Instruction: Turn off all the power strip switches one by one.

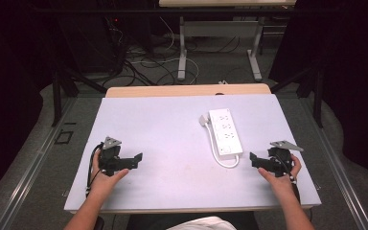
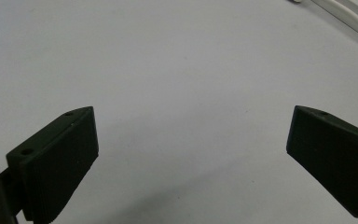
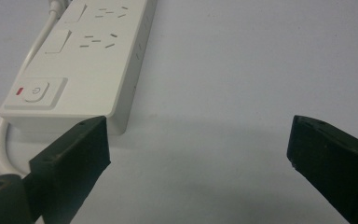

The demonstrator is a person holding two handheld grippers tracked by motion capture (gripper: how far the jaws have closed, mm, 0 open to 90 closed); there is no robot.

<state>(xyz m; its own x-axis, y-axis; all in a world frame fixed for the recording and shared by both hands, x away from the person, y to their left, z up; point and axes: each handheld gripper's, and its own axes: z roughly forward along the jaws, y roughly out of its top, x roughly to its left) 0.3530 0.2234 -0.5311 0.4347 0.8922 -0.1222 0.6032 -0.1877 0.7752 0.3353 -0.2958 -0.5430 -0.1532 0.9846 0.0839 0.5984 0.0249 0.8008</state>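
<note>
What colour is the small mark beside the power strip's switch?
Red mark, clearest in the right gripper view.

Power strip (image 1: 225, 131) glossy white plastic; table (image 1: 163, 124) matt.

1. High view sits above the person's side, looking forward and down over the whole bench (image 1: 139, 115) and the floor behind.
2. Left gripper view rides super low and close, skimming bare bench, power strip (image 2: 354, 18) edge just peeking top right.
3. Right gripper view's also low, right up near that same strip's switch end, which the high view shares.
</note>
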